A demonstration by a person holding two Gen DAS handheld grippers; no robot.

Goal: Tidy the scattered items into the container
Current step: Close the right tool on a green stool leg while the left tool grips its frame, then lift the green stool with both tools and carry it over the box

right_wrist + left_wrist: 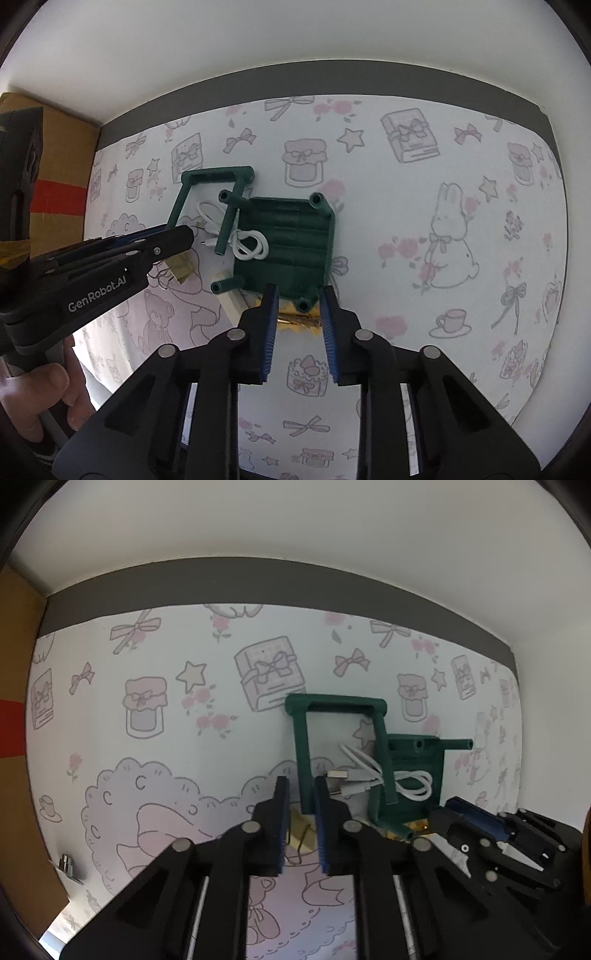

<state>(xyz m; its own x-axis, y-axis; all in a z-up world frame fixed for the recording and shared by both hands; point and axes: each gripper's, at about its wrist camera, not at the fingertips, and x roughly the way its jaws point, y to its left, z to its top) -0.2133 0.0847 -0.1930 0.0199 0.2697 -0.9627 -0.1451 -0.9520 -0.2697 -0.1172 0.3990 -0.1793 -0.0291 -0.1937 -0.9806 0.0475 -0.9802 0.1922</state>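
Observation:
A dark green plastic container (288,243) lies tipped over on the patterned mat, its handle frame (207,192) to the left. A white USB cable (243,243) lies coiled across the frame and container; it also shows in the left wrist view (373,775). A gold packet (295,319) and a pale block (231,299) lie beside the container's near corner. A small tan packet (301,834) sits between my left gripper's fingers. My left gripper (301,786) is open beside the handle frame (306,746). My right gripper (295,291) is open at the container's near corner.
A cardboard box (55,166) with red tape stands at the mat's left edge. A small metal clip (68,866) lies at the left. A grey strip and white wall border the far side. The mat's right half bears only printed drawings.

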